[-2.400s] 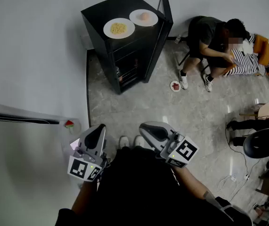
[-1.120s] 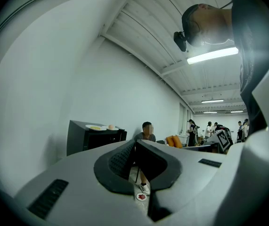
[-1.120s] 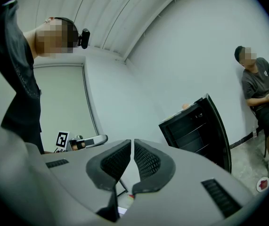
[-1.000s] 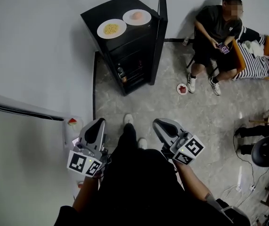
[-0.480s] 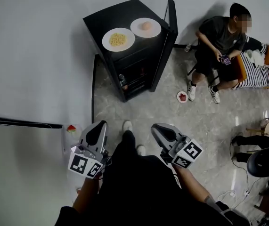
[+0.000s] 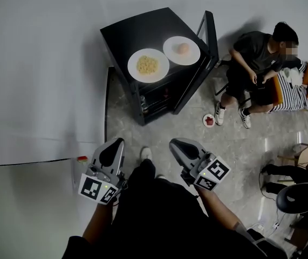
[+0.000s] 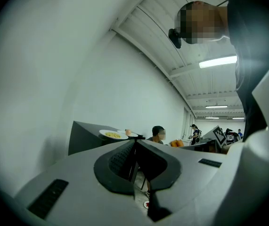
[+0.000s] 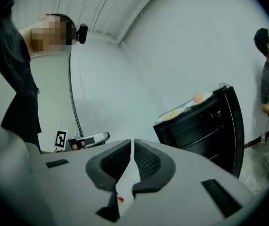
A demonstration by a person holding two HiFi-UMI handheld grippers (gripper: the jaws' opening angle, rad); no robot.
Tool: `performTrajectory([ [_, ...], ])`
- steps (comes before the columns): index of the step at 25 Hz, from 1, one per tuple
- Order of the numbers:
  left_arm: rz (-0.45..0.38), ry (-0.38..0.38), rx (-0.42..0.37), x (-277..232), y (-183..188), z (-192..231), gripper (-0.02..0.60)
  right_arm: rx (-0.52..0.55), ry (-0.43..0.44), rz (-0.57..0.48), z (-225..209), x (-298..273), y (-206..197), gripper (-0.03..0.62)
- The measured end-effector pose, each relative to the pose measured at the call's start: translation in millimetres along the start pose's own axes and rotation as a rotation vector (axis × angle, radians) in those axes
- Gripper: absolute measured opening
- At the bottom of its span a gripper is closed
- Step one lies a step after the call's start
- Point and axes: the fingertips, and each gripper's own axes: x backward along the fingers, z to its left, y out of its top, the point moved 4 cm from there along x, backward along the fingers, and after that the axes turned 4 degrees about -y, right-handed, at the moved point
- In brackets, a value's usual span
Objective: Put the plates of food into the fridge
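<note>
The left gripper point(image 6: 114, 143) is clenched with nothing in it: in the left gripper view its dark pads point(image 7: 125, 159) meet along a thin seam. The right gripper point(image 6: 174, 144) is likewise closed and empty, its ribbed pads point(image 8: 145, 160) parted only by a narrow slit. Both are held low and close to the body, one on each side of the person's waist, noses aimed forward over the grey floor point(image 6: 197, 139). The left one points almost straight ahead; the right one is angled inward. Each marker cube point(image 6: 212, 173) sits at the rear, towards the wrist, and the bare forearms point(image 6: 221, 212) run back from there to bent elbows. The toes of the person's shoes point(image 6: 145, 154) show between the two noses.

Well ahead stands the black fridge point(image 6: 132, 31) against the white wall point(image 6: 40, 63), its door point(image 6: 211, 34) swung open. On its top rest the plate of yellow noodles point(image 6: 148, 65) and, just beside it, the plate with a pinkish round food point(image 6: 181, 49). A small plate point(image 6: 209, 121) lies on the floor near a seated person point(image 6: 253, 58)
</note>
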Motion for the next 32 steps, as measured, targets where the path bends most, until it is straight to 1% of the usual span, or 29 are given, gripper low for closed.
performTrajectory([
  [7,0.006,-0.021,0.015,-27,10,49,0.029,0.008,-0.032,0.002,-23,-52,18,0.040],
  [10,0.003,-0.031,0.018,-34,14,66,0.029,-0.012,-0.055,-0.008,-32,-68,23,0.040],
  [12,0.003,-0.033,0.019,-40,16,73,0.029,-0.064,-0.054,-0.026,-38,-76,27,0.040],
  [15,0.010,-0.035,0.020,-50,16,75,0.029,-0.171,-0.041,-0.051,-51,-84,31,0.040],
  [19,0.026,-0.034,0.015,-67,18,77,0.029,-0.391,-0.014,-0.102,-75,-95,35,0.040],
  [21,0.026,-0.028,0.022,-73,20,78,0.029,-0.468,-0.009,-0.116,-86,-100,36,0.041],
  [24,0.026,-0.015,0.020,-81,25,80,0.029,-0.551,0.003,-0.125,-102,-109,38,0.083],
  [28,0.028,0.001,0.016,-91,31,84,0.029,-0.620,0.015,-0.119,-118,-122,39,0.084],
  [32,0.014,0.012,-0.005,-103,40,89,0.029,-0.697,0.020,-0.122,-133,-138,42,0.106],
])
